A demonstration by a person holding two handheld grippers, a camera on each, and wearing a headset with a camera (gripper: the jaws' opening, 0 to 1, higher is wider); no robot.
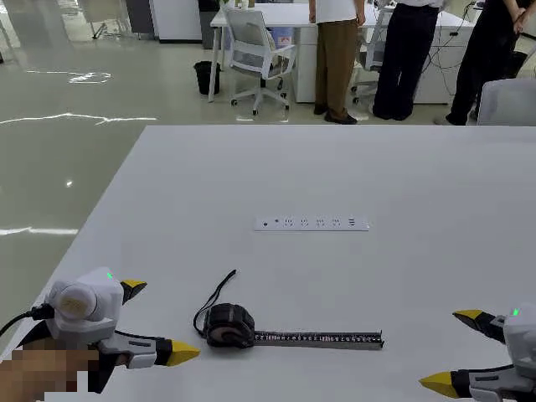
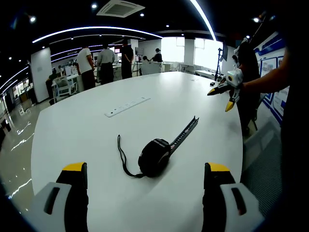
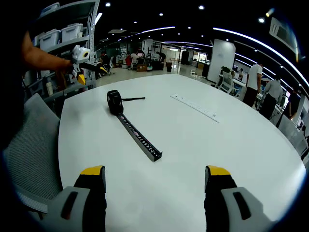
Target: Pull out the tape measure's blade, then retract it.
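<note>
The jaws of the left hand-held gripper (image 2: 146, 167) are seen spread wide apart at the bottom, with yellow tips. Ahead of them a black tape measure (image 2: 154, 157) is laid on the white bench (image 2: 72, 130), with its blade (image 2: 183, 135) drawn out. A black strap (image 2: 121, 157) is curled beside the case. A power strip (image 2: 127, 107) is placed further away. The right hand-held gripper (image 2: 218, 100) is held beyond the blade, jaws parted.

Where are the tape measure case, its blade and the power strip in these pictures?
tape measure case (image 1: 229, 325), head view, middle of the black round housing.
blade (image 1: 318, 338), head view, midway along the pulled-out strip.
power strip (image 1: 311, 223), head view, centre of its white top face.
</note>
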